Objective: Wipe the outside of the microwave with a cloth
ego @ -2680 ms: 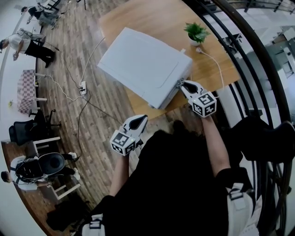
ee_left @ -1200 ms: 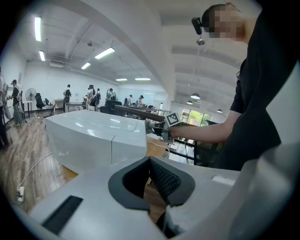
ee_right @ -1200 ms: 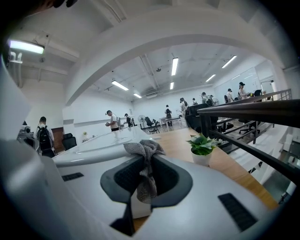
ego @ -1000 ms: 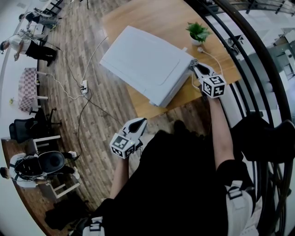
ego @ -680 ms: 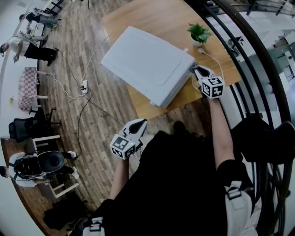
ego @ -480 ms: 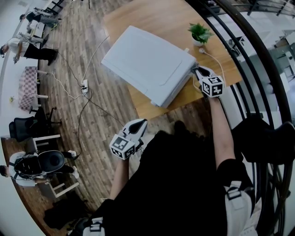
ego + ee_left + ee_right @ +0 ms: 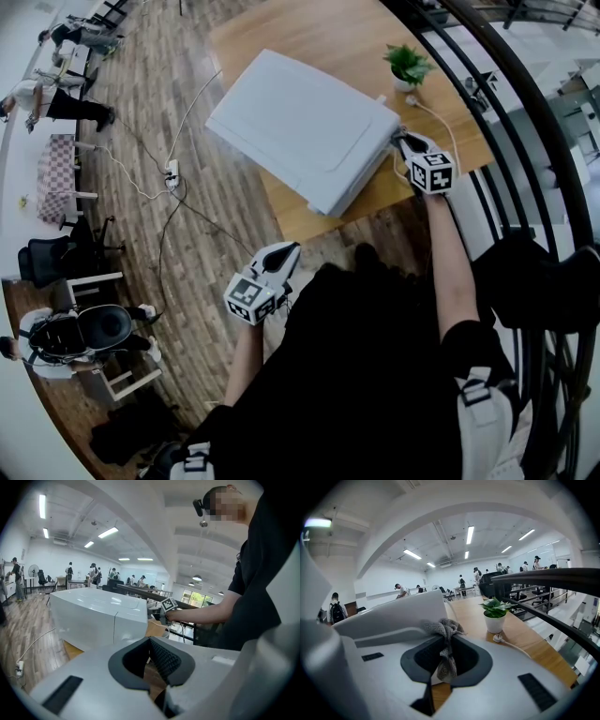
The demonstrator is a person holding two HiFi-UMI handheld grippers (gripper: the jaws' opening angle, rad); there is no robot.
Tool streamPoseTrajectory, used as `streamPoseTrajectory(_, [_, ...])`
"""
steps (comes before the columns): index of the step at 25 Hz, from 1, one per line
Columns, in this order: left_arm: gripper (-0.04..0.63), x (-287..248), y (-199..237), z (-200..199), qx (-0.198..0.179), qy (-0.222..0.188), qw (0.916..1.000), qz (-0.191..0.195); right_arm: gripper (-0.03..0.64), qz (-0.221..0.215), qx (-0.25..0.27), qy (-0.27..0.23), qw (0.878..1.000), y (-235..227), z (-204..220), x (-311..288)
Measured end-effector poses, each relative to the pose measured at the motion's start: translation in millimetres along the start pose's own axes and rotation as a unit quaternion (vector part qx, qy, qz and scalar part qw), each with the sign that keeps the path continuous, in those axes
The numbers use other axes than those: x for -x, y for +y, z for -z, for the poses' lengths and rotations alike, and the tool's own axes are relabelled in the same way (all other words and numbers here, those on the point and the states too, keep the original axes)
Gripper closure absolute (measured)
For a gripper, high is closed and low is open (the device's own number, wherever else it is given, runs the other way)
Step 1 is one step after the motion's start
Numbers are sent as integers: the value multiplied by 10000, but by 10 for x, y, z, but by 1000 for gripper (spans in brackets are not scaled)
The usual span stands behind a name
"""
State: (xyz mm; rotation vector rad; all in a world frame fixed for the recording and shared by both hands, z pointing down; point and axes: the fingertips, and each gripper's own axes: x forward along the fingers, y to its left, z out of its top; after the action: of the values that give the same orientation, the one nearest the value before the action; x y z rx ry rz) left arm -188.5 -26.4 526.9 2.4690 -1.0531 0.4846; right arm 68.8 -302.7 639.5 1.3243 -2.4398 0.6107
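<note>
One side of the microwave [image 7: 300, 127] is what we are busy with now, we think. The big white box sits on the wooden table [image 7: 319, 28], and our right gripper [image 7: 405, 142] is up at its right wall, near the back corner. The right tongs are pinching the grey cloth [image 7: 443, 637], and a bunch of it sticks out on top. In the right gripper view the cloth looks pressed up against the white wall, or just beside it. We cannot be sure which.

Our left gripper [image 7: 284, 251] hangs low by our body, well apart from the table. Its tongs are pressed together with nothing in them.

How much is done? We cannot see dirty spots or clean spots, so we can only guess. The flat top, the front door and the far side show no cloth on them, so they may be left to do.

A few seconds ago the right gripper was at the front corner of the microwave, close to us. Now it is farther back along that wall, nearer the little green plant [image 7: 409, 64]. The microwave, the plant and the left gripper are where they were.
</note>
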Motion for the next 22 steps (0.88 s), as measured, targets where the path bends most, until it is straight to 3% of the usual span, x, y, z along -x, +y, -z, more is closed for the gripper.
streamPoseTrajectory(10, [592, -58, -8, -3, -1, 2, 10000, 64, 577, -65, 31, -147, 9999, 223, 52, 77])
streamPoseTrajectory(22, [592, -164, -68, -71, -140, -18, 9996, 227, 577, -389, 525, -14, 9979, 658, 210, 169])
